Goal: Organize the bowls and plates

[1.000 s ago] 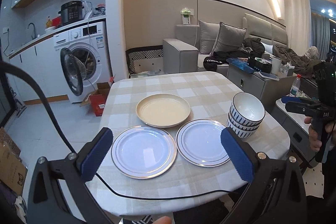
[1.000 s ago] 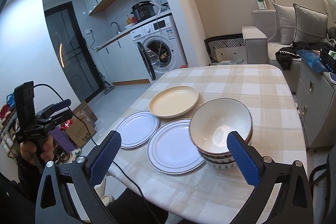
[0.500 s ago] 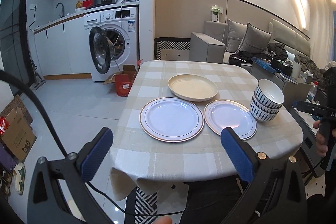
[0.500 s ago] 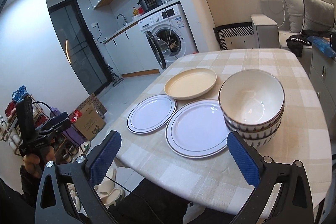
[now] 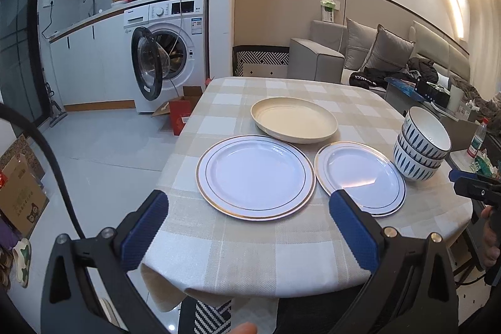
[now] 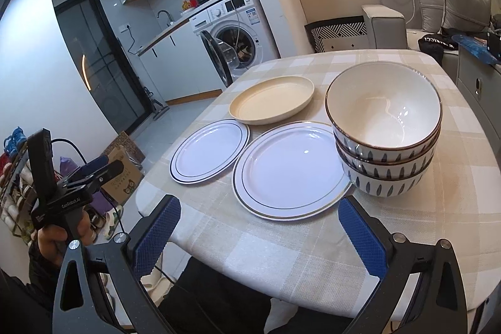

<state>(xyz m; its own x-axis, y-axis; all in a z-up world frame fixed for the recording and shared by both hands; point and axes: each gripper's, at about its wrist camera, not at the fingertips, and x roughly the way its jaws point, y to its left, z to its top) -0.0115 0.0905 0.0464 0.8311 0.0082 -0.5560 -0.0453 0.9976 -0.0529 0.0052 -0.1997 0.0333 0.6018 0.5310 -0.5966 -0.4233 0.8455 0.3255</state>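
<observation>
Left wrist view: your three plates lie flat, face up, near the table's (image 5: 250, 255) front edge: the gold-rimmed plate (image 5: 255, 177), the smaller plate (image 5: 360, 177) just beside it, and the cream plate (image 5: 294, 119) behind. Round, they have no long axis. The bowl stack (image 6: 385, 143) stands upright at the right. Both the left gripper (image 5: 247, 227) and the right gripper (image 6: 260, 233) hang spread wide and empty, short of the table. Nothing is gathered yet; I judge your next move needs a rim-edge pinch.

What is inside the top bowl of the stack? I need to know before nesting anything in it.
The top bowl looks empty: bare white interior, only light reflections. The two bowls beneath are covered by it, so their insides cannot be seen.
</observation>
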